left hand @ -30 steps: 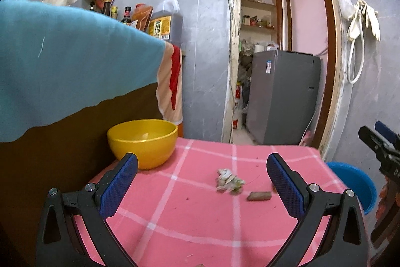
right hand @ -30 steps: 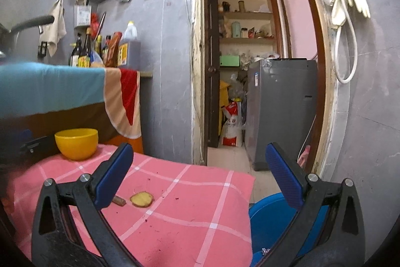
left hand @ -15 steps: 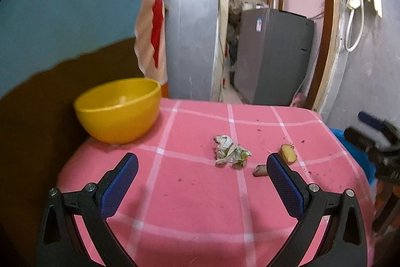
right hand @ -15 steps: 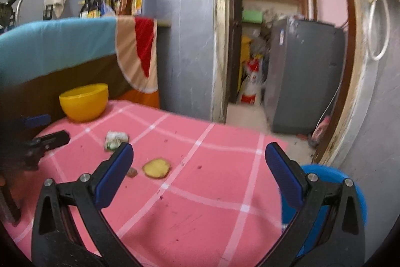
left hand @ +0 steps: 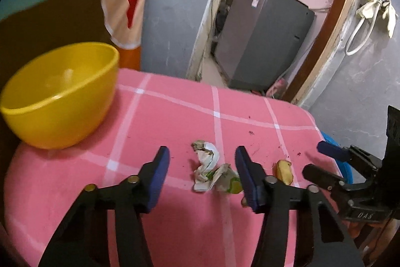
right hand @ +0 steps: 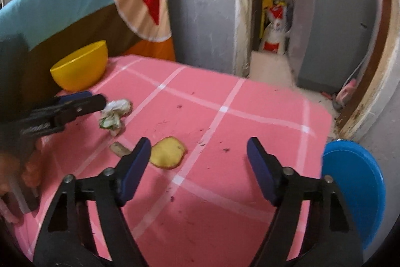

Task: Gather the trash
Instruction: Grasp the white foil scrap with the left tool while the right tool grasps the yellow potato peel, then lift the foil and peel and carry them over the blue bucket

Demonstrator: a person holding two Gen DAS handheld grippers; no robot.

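Note:
A crumpled paper wrapper (left hand: 212, 173) lies on the pink checked tablecloth (left hand: 175, 121), between the open fingers of my left gripper (left hand: 201, 168), which hovers low over it. The wrapper also shows in the right wrist view (right hand: 115, 115). A yellow potato slice (right hand: 168, 152) lies just ahead of my open right gripper (right hand: 198, 154), near its left finger; it also shows in the left wrist view (left hand: 284, 172). A small brown scrap (right hand: 119, 149) lies left of the slice. My left gripper (right hand: 75, 104) shows at the left of the right wrist view.
A yellow bowl (left hand: 60, 94) stands at the table's far left corner. A blue bin (right hand: 355, 189) sits on the floor beyond the table's right edge. A cloth-draped counter (right hand: 62, 21) rises behind the bowl. A grey appliance (left hand: 262, 46) stands in the doorway.
Both grippers have tilted down and moved closer to the table. The left gripper's fingers have narrowed around the wrapper. The right gripper has come up to the potato slice.

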